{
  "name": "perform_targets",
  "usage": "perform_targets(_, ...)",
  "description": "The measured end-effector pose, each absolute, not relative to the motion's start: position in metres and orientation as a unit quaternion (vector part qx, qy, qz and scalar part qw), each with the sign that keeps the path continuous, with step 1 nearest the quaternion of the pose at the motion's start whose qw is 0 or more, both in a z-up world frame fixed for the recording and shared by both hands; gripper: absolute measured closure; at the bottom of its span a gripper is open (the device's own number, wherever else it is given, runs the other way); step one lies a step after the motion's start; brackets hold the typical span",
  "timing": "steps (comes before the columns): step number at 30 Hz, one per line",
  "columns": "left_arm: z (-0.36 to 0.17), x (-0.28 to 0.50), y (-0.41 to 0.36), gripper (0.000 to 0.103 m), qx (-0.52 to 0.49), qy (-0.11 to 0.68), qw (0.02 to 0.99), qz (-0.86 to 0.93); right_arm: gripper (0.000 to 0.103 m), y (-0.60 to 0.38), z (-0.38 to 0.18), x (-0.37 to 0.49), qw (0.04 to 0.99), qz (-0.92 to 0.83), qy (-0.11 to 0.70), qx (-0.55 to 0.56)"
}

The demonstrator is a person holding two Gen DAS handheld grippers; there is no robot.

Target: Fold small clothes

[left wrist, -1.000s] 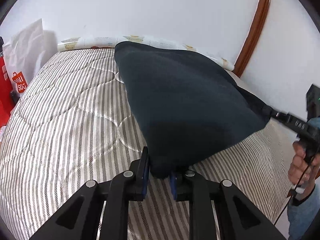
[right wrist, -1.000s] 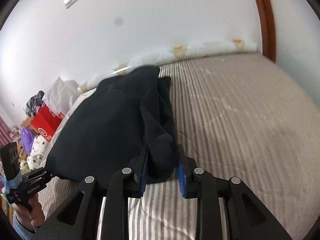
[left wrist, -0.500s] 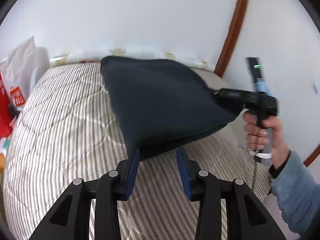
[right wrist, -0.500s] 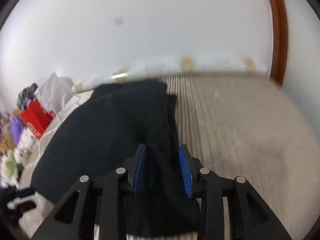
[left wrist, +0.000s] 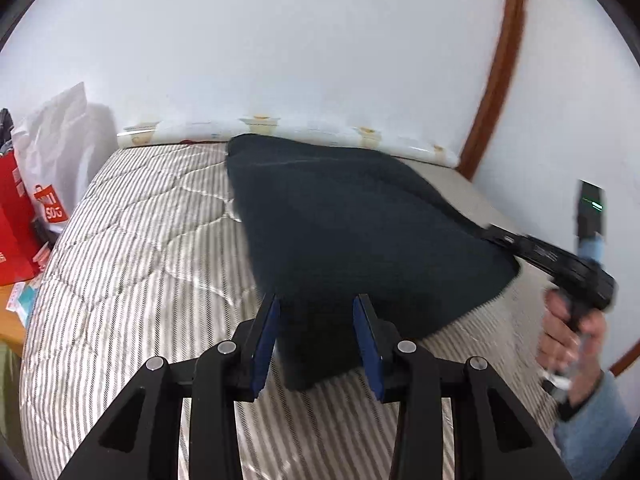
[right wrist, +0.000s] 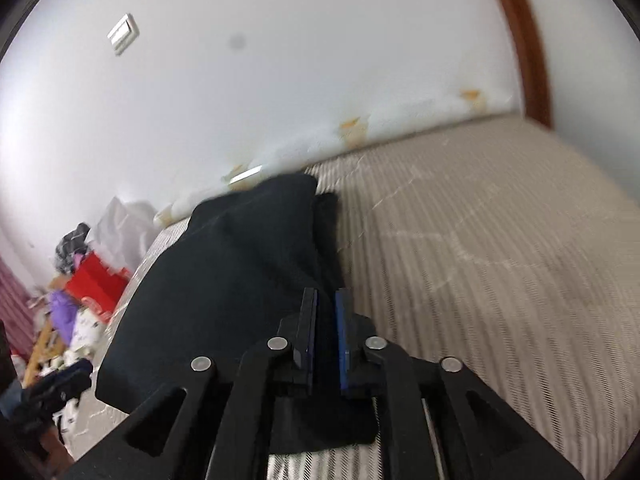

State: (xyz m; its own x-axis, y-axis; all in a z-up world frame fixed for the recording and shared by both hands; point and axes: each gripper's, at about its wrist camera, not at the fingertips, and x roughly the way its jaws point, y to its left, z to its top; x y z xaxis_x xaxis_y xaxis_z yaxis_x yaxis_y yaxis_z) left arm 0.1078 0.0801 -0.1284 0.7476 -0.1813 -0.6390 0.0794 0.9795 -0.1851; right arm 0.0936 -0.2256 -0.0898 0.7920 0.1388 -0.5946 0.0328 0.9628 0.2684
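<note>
Lying folded on the striped bed (left wrist: 132, 248), dark cloth (left wrist: 360, 232), near corner between the left gripper (left wrist: 318, 336)'s wide-open jaws, ungripped. Pinching a fold of cloth (right wrist: 240, 272), right gripper (right wrist: 325, 336), jaws nearly closed; contact blurred, far hem hidden.

Lighting: bright, soft, even daylight in both views; source not visible. White wall (left wrist: 280, 40) near overexposed, no hard glare. Shadows: faint, diffuse, under the dark garment (left wrist: 360, 232) on the striped mattress (left wrist: 140, 260); garment reads almost black, folds barely legible. Small sheen on mattress quilting toward 9 o'clock. Distortion: strong fisheye, black vignette at all corners, wooden trim (left wrist: 496, 80) bowed at 2 o'clock. Blur: right wrist view smeared throughout, mattress stripes soft at 3 o'clock, clutter (right wrist: 80, 292) at 8 o'clock indistinct; left wrist view sharper, hand (left wrist: 568, 328) at 4 o'clock blurred
</note>
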Motion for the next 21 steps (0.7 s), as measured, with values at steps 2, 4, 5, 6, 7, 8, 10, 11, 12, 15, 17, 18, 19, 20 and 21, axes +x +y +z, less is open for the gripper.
perform_targets(2,-0.139,0.118,0.08,0.064,-0.063,0.37,0.925,-0.056,0.092,-0.219,-0.09,0.087,0.939,0.03,0.325,0.112)
perform_targets(4,-0.149,0.119,0.079,0.064,-0.061,0.379,0.922,-0.057,0.092,-0.213,-0.095,0.084,0.94,0.014,0.335,0.071)
perform_targets(5,-0.154,0.12,0.079,0.062,-0.058,0.386,0.919,-0.057,0.092,-0.211,-0.1,0.083,0.938,-0.006,0.343,0.045)
perform_targets(6,-0.158,0.122,0.079,0.062,-0.054,0.393,0.916,-0.057,0.092,-0.213,-0.105,0.081,0.933,-0.035,0.356,0.025)
perform_targets(7,-0.157,0.121,0.08,0.062,-0.055,0.393,0.916,-0.058,0.091,-0.215,-0.108,0.082,0.929,-0.047,0.366,0.02)
perform_targets(8,-0.154,0.121,0.081,0.062,-0.059,0.393,0.915,-0.062,0.091,-0.218,-0.112,0.082,0.922,-0.058,0.383,0.018)
perform_targets(10,-0.147,0.122,0.084,0.062,-0.069,0.391,0.915,-0.072,0.091,-0.223,-0.108,0.077,0.919,-0.06,0.39,0.018)
perform_targets(11,-0.143,0.121,0.085,0.063,-0.071,0.389,0.916,-0.074,0.091,-0.224,-0.101,0.076,0.921,-0.058,0.385,0.015)
perform_targets(12,-0.138,0.123,0.087,0.063,-0.07,0.383,0.918,-0.075,0.09,-0.224,-0.096,0.075,0.923,-0.055,0.38,0.013)
perform_targets(15,-0.128,0.129,0.088,0.063,-0.068,0.377,0.921,-0.077,0.084,-0.218,-0.072,0.08,0.932,-0.021,0.361,0.021)
perform_targets(17,-0.125,0.136,0.089,0.063,-0.07,0.38,0.919,-0.081,0.072,-0.21,-0.062,0.094,0.935,0.008,0.352,0.027)
perform_targets(18,-0.125,0.138,0.089,0.063,-0.07,0.382,0.918,-0.083,0.069,-0.206,-0.06,0.099,0.935,0.015,0.353,0.027)
perform_targets(19,-0.124,0.141,0.09,0.063,-0.071,0.384,0.917,-0.084,0.065,-0.202,-0.061,0.109,0.933,0.026,0.356,0.03)
perform_targets(20,-0.124,0.143,0.091,0.063,-0.07,0.385,0.917,-0.084,0.064,-0.2,-0.063,0.118,0.932,0.029,0.361,0.033)
perform_targets(21,-0.125,0.147,0.092,0.063,-0.07,0.386,0.916,-0.086,0.064,-0.199,-0.066,0.127,0.928,0.029,0.369,0.038)
